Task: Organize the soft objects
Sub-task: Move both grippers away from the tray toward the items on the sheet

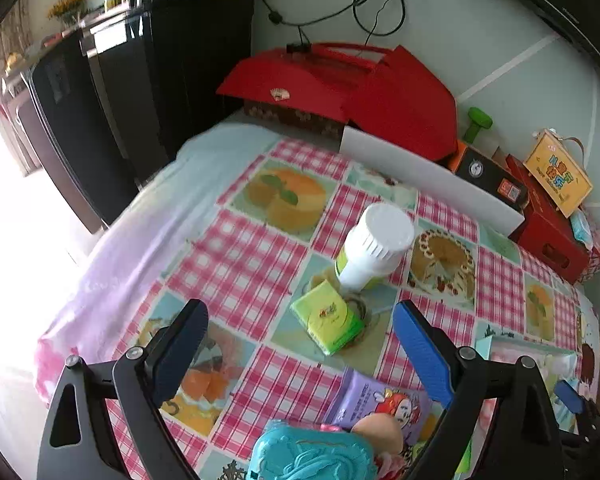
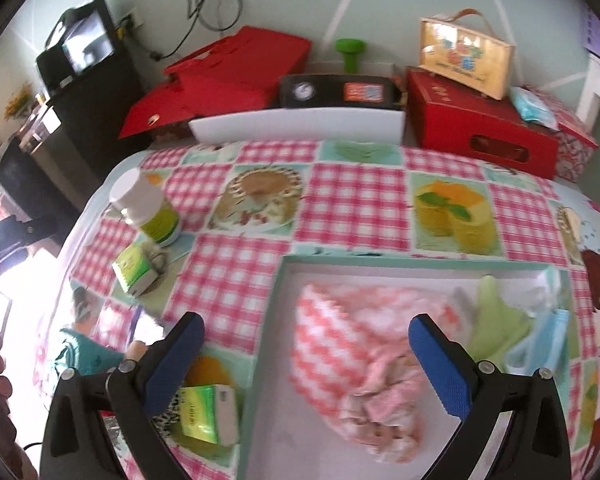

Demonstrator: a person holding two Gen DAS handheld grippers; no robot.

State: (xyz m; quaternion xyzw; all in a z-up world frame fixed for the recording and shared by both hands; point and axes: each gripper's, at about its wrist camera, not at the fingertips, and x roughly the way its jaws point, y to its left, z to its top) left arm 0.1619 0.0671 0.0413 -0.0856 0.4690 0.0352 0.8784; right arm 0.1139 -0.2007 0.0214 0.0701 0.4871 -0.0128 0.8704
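Observation:
My left gripper (image 1: 300, 328) hangs open above a green tissue pack (image 1: 327, 318) lying on the checked tablecloth, with nothing between its fingers. A purple wipes pack (image 1: 374, 398) and a doll in teal (image 1: 314, 454) lie just below it. My right gripper (image 2: 306, 338) is open over a shallow mint-rimmed box (image 2: 279, 320). Inside the box lie a pink-and-white zigzag cloth (image 2: 340, 356), a light green cloth (image 2: 494, 320) and a blue face mask (image 2: 540, 344). A second green tissue pack (image 2: 206, 414) sits beside the box under the right gripper's left finger.
A white-capped bottle (image 1: 374, 246) stands behind the tissue pack. Red boxes (image 1: 340, 88), a black box (image 1: 488, 174), a green dumbbell (image 1: 476, 124), a yellow carry-case (image 1: 558, 172) and a white tray (image 1: 428, 180) line the far wall. Black cabinets stand at left.

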